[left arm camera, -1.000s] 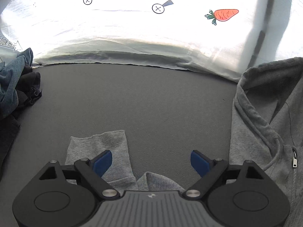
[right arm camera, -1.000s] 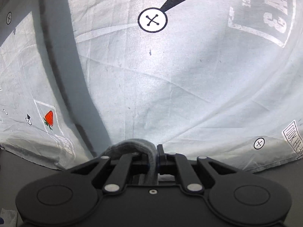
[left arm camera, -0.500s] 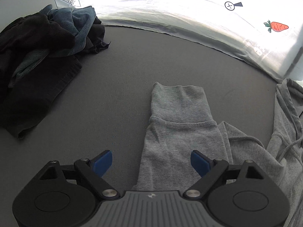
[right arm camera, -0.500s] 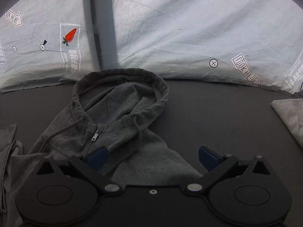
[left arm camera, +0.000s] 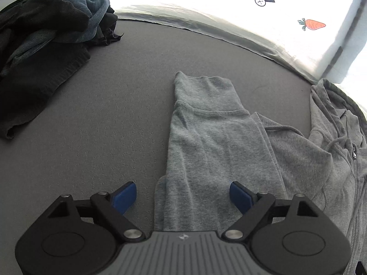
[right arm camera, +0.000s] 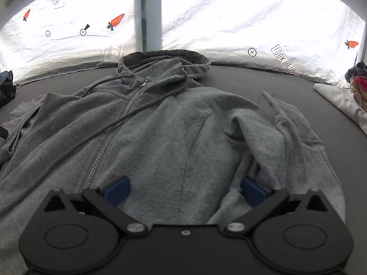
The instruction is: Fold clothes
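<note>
A grey zip hoodie [right arm camera: 160,133] lies front-up on the dark grey table, hood toward the far edge. Its left sleeve [left arm camera: 206,123] lies straight, cuff pointing away, in the left wrist view. My left gripper [left arm camera: 183,194] is open and empty, hovering over the sleeve's near part. My right gripper [right arm camera: 183,189] is open and empty, low over the hoodie's right chest. The right sleeve [right arm camera: 289,137] lies bunched beside the body, and its folds hide part of the right blue pad [right arm camera: 252,190].
A pile of dark and blue clothes [left arm camera: 45,34] sits at the table's far left. A folded white garment [right arm camera: 341,105] and colourful cloth [right arm camera: 357,78] lie at the far right. A white printed sheet [right arm camera: 206,23] hangs behind the table.
My right gripper has let go of the hood and opened, then drawn back over the hoodie's chest. My left gripper has pulled back along the left sleeve, staying open.
</note>
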### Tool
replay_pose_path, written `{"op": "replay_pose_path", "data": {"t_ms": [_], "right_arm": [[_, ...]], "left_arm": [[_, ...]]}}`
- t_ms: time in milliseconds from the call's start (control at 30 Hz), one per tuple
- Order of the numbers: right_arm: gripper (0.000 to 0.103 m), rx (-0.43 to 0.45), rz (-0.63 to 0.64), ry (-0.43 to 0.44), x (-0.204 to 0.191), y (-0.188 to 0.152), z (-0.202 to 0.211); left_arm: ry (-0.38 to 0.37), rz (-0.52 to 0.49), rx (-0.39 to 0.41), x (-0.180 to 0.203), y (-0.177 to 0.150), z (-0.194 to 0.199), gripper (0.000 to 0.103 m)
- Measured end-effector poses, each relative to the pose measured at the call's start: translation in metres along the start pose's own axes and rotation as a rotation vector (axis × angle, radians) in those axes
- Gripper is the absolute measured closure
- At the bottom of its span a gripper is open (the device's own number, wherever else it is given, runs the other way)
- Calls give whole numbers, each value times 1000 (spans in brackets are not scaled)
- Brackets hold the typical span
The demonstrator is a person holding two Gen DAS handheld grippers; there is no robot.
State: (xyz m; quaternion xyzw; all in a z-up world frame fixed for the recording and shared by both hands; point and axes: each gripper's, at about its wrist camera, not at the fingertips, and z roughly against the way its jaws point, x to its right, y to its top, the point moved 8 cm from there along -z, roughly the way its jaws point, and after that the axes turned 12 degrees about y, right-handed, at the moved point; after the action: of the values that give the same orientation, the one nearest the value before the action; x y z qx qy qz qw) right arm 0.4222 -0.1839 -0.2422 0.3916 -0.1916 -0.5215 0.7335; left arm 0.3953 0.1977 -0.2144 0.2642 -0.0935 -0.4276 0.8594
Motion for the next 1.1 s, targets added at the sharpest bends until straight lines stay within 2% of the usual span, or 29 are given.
{"op": "replay_pose_path", "data": {"t_ms": [33,100,133,167,200,300,467,600,700,833,967,1100], "right_arm": [[0,2,0,1,0,1,0],[0,5,0,2,1,2,-1],[0,7,0,3,1,3,-1],[0,9,0,4,1,4,-1],[0,9,0,3,0,3,-1],[0,10,1,2,0,2,-1],[0,11,1,2,0,1,0],[0,11,1,2,0,1,0],[0,11,1,2,0,0,0],[0,11,1,2,0,0,1],[0,11,1,2,0,0,2],[0,11,1,3,0,0,2]], "left_arm": [[-22,-7,7,1,0,2,32],[-77,-2,9,1,-2,7,60],[-87,6,17,-1,-2,10,68],[-94,16,25,-4,-3,13,89],[-100,25,34,-7,-3,15,96],[-160,82,61,-20,1,28,96],[-166,136,140,-48,4,63,96],[-142,107,185,-69,-4,94,96],[-91,67,167,-88,-21,104,96],[-38,130,79,-125,-44,96,96],[-6,211,32,-154,-51,87,89],[11,212,76,-167,-37,88,64]]}}
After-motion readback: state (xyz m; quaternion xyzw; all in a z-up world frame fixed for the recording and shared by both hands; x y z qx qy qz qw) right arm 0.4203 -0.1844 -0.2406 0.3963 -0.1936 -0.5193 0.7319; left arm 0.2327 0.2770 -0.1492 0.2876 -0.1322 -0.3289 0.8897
